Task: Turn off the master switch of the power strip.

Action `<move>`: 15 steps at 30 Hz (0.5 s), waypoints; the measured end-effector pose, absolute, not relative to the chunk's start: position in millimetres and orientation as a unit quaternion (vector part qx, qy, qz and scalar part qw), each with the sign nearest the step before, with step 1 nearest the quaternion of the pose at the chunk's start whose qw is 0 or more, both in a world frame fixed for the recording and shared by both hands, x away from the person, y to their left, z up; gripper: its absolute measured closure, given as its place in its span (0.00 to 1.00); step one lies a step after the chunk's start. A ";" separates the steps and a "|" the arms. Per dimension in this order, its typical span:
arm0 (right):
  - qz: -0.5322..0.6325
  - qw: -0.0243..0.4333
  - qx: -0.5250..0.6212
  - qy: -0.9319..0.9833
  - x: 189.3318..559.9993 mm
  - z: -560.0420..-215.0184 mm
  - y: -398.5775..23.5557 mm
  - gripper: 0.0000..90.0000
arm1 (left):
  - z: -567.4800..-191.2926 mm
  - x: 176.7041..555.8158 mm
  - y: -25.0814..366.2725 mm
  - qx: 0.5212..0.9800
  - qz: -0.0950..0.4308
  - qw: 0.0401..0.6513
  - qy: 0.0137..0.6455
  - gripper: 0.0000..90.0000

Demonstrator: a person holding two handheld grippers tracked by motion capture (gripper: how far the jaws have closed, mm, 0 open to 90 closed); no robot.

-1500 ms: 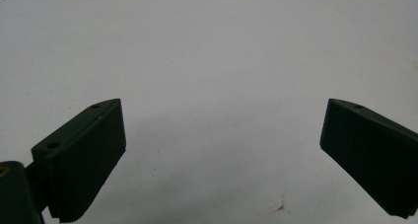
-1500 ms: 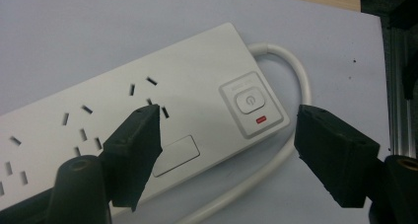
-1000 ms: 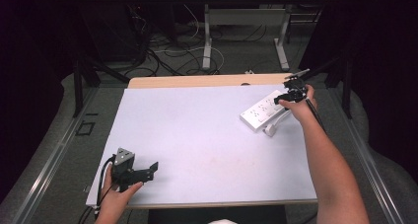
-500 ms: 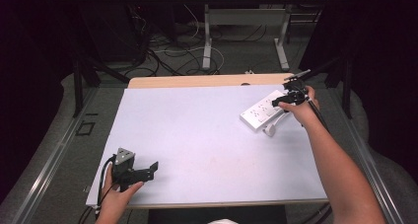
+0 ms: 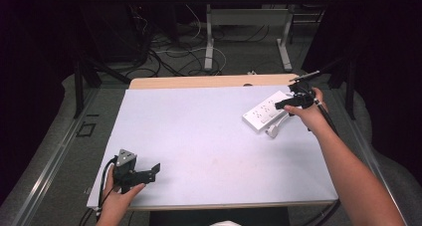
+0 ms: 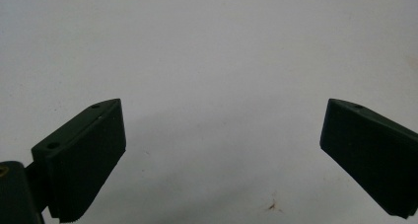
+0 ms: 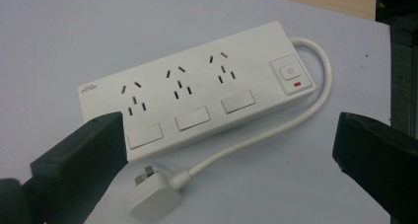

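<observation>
A white power strip (image 5: 264, 111) (image 7: 197, 91) with three socket sets and a switch lies at the table's far right. Its white cable (image 7: 276, 130) loops round to a plug (image 5: 272, 132) (image 7: 150, 199) lying in front of it. My right gripper (image 5: 291, 102) (image 7: 226, 150) hovers just over the strip's right end, jaws wide open, nothing between them. My left gripper (image 5: 149, 172) (image 6: 222, 155) rests near the table's front left corner, open over bare white surface.
A white mat (image 5: 199, 136) covers the table, with a wooden strip (image 5: 199, 81) showing along the far edge. Beyond the table are desk legs (image 5: 209, 42) and cables (image 5: 169, 49) on the floor.
The right gripper has shifted slightly toward me and to the right above the power strip. The left gripper has not moved.
</observation>
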State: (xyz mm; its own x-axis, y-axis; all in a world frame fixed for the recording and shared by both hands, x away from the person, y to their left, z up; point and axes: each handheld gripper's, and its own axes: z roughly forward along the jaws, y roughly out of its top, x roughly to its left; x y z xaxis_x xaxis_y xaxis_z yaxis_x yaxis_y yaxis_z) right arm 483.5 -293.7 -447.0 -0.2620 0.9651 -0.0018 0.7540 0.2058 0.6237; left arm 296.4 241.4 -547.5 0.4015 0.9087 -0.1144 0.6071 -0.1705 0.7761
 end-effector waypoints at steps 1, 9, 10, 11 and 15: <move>0.263 0.202 0.571 0.751 481.0 -445.5 -294.0 0.00 | -547.4 296.3 241.5 0.740 0.193 0.391 0.512 0.04; 0.275 0.200 0.562 0.754 459.5 -440.4 -295.5 0.00 | -547.3 296.5 241.2 0.739 0.194 0.391 0.513 0.04; 0.276 0.196 0.563 0.754 456.1 -440.3 -295.8 0.00 | -547.3 296.5 241.1 0.740 0.194 0.391 0.512 0.04; 0.278 0.198 0.562 0.753 453.6 -440.9 -296.2 0.00 | -547.3 296.4 240.9 0.740 0.194 0.391 0.512 0.04; 0.279 0.196 0.557 0.757 441.0 -442.4 -298.2 0.00 | -547.5 296.5 240.9 0.739 0.194 0.391 0.513 0.04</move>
State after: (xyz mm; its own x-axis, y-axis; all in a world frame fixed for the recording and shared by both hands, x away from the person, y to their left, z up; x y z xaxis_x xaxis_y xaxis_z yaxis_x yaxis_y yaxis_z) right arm 441.0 -298.2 -442.4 -0.3035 0.9527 0.0144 0.7340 0.2242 0.6411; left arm 296.5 240.9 -547.5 0.3991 0.9097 -0.1147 0.6070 -0.1684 0.7766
